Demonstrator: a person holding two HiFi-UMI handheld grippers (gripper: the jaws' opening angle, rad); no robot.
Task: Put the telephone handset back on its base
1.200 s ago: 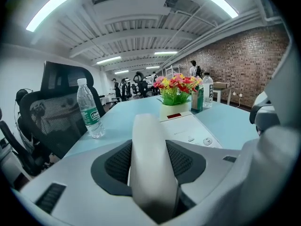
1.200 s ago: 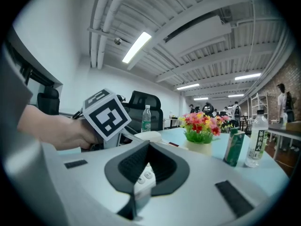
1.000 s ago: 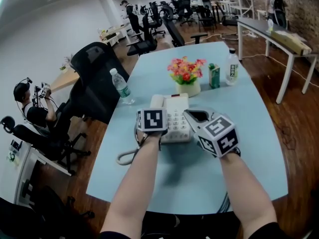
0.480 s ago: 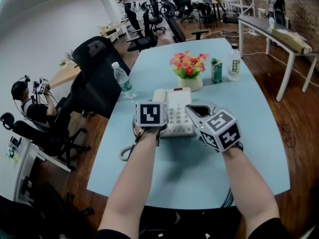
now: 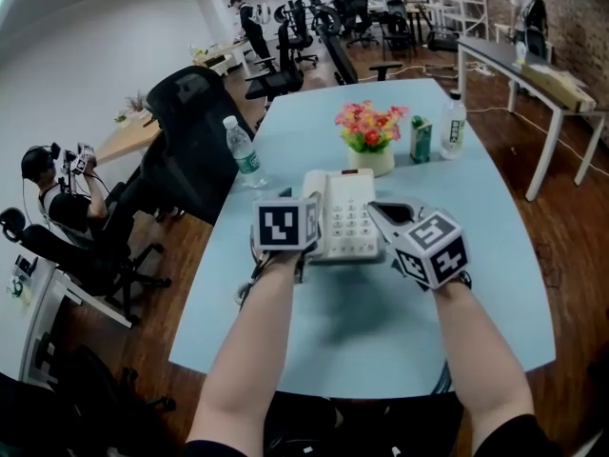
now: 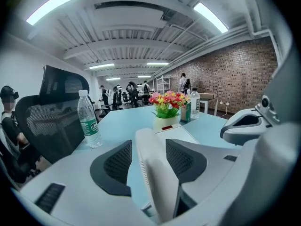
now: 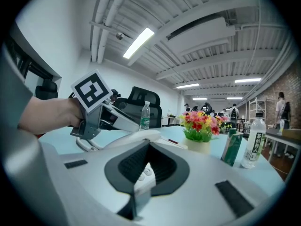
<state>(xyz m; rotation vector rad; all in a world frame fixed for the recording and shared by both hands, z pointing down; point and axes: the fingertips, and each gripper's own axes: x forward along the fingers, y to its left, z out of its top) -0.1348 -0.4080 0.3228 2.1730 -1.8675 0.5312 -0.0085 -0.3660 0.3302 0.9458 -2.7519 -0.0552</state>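
Fingers (image 6: 187,161) of the left gripper (image 6: 149,147) clamp the handset (image 6: 153,182) at mid-length, at centre frame over the left side of the base (image 5: 350,222). The right gripper (image 7: 148,147) seems closed on the base's right edge. The handset looks light, stiff and smooth; a mid-shaft grip suits it, though the cord (image 5: 245,291) may tug.

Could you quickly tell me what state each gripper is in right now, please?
Left gripper: closed on the telephone handset.
Right gripper: closed on the edge of the telephone base.
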